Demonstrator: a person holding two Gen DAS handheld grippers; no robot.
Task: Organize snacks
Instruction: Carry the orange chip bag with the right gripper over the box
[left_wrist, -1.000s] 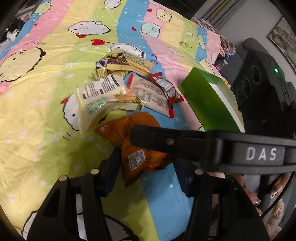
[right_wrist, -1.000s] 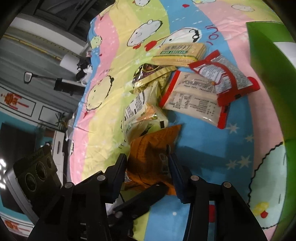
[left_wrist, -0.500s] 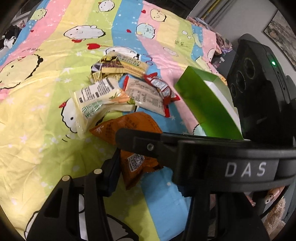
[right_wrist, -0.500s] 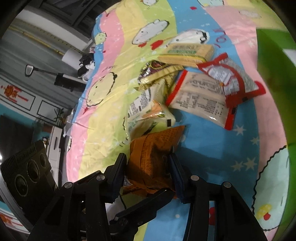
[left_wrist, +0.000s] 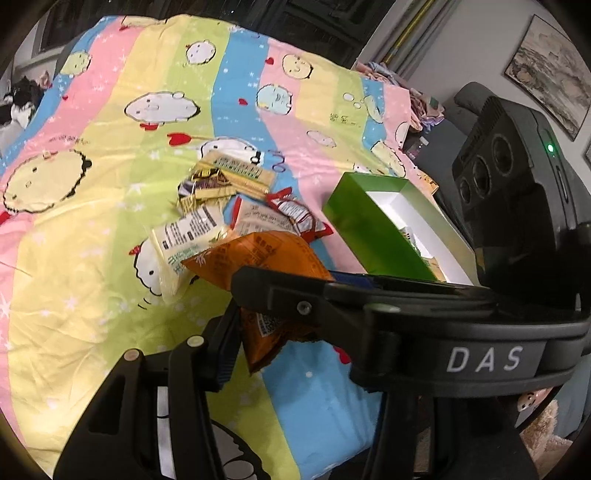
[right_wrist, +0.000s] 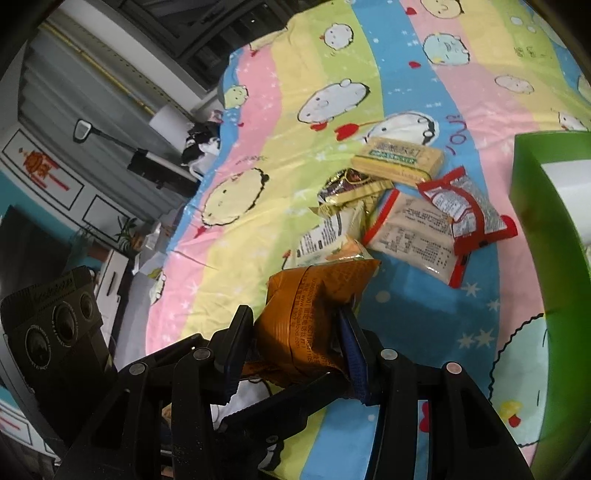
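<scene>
An orange snack packet (right_wrist: 314, 317) is held between the fingers of my right gripper (right_wrist: 295, 347), lifted off the bed. In the left wrist view the same packet (left_wrist: 266, 266) sits in front of my left gripper, whose left finger (left_wrist: 225, 343) touches its lower edge; the right gripper crosses over it and hides the left gripper's right finger. Several other packets lie in a pile on the striped bedsheet: a pale yellow one (right_wrist: 328, 236), a white-and-red one (right_wrist: 413, 236), a red one (right_wrist: 465, 210), a cracker pack (right_wrist: 399, 158). An open green box (left_wrist: 373, 225) stands to the right.
The cartoon-print bedsheet (left_wrist: 92, 229) spreads wide to the left and far side. A dark chair (left_wrist: 476, 99) and clutter stand beyond the bed's right edge. In the right wrist view a cabinet and lamp (right_wrist: 85, 133) are off the bed to the left.
The orange packet has risen off the sheet in my right gripper, which moved up with it. Both cameras have pulled back and up from the pile.
</scene>
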